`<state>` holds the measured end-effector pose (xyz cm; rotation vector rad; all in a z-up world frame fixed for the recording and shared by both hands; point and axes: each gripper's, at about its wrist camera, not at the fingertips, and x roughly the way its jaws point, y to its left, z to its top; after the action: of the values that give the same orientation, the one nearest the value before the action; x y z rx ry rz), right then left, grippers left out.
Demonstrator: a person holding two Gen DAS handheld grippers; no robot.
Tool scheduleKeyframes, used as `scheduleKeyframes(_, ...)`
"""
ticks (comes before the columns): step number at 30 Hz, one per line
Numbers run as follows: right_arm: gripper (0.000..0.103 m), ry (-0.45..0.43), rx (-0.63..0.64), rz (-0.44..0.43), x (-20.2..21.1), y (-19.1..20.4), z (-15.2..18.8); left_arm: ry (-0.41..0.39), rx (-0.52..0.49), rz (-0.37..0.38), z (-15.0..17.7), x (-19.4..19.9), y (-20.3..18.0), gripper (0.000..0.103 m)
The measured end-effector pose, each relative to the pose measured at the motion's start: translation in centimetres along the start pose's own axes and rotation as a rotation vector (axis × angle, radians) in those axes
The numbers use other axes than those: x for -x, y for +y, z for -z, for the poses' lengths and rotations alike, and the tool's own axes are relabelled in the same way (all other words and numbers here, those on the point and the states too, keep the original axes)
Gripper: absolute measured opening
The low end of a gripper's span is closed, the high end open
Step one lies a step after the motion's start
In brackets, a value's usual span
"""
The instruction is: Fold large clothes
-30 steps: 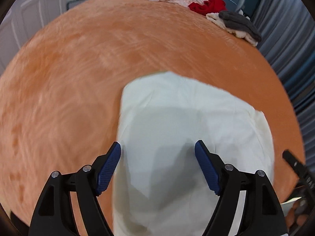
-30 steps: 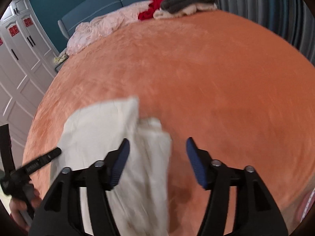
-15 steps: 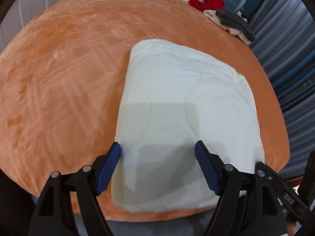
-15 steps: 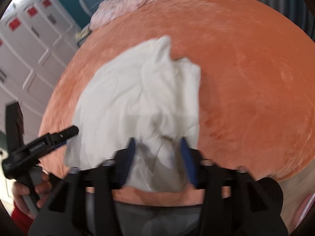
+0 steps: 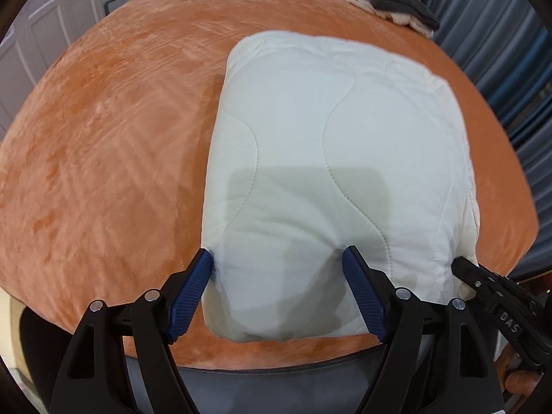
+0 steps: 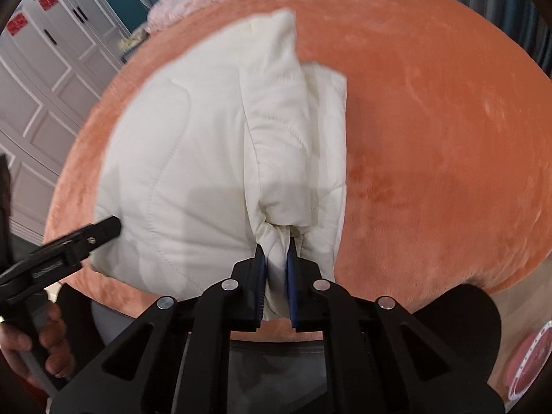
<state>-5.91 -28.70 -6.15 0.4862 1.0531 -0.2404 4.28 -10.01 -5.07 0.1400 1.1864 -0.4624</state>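
orange plush bedding (image 5: 103,158) covers the bed; the folded white quilt (image 5: 338,145) lies at its near edge, long axis running away from me. my right gripper (image 6: 276,258) has just been closing and now pinches a bunched near-right corner of it. my left gripper (image 5: 276,276) stands wide, pads straddling the near-left corner, pressing in lightly, no grip judged. the left must close next.

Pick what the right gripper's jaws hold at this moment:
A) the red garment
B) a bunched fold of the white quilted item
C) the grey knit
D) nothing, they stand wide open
B: the right gripper has just been closing, and its pads now pinch a gathered fold of the white quilted item.
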Motion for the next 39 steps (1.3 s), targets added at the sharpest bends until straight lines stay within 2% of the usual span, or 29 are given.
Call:
scheduleKeyframes(13, 0.01, 0.033, -0.006, 0.019, -2.9, 1.0, -0.3, 0.002, -0.037, -0.071, 0.3, -1.4, -0.8, 0.08)
scheduleKeyframes(21, 0.009, 0.035, 0.018, 0.039, -3.5, 1.3, -0.5, -0.013, -0.054, -0.103, 0.3, -2.0, -1.1, 0.082)
scheduleKeyframes(24, 0.012, 0.014, 0.027, 0.016, -2.9, 1.3, -0.4, -0.021, -0.045, -0.102, 0.2, -2.0, -1.0, 0.085)
scheduleKeyframes(25, 0.013, 0.002, 0.023, 0.0, -2.4, 0.9, -0.2, -0.02, -0.029, -0.079, 0.1, -1.7, -0.6, 0.085)
scheduleKeyframes(28, 0.034, -0.04, -0.017, -0.035, -0.2, -0.1, 0.3, -0.009, 0.069, 0.035, -0.2, -0.6, 1.5, 0.085)
scheduleKeyframes(30, 0.07, -0.09, -0.053, -0.043, 1.9, -0.7, 0.4, -0.018, 0.171, 0.102, -0.3, 0.3, 3.7, 0.085)
scheduleKeyframes(31, 0.076, -0.118, -0.062, -0.028, 2.6, -0.9, 0.5, -0.026, 0.209, 0.115, -0.3, 0.6, 4.5, 0.085)
scheduleKeyframes(34, 0.081, -0.16, -0.063, -0.045, 3.6, -1.5, 0.2, -0.029, 0.285, 0.191, -0.9, 0.6, 7.1, 0.085)
scheduleKeyframes(39, 0.084, -0.09, -0.167, -0.169, 1.1, -2.9, -1.1, 0.026, 0.364, 0.354, -2.1, -1.7, 8.8, 0.084)
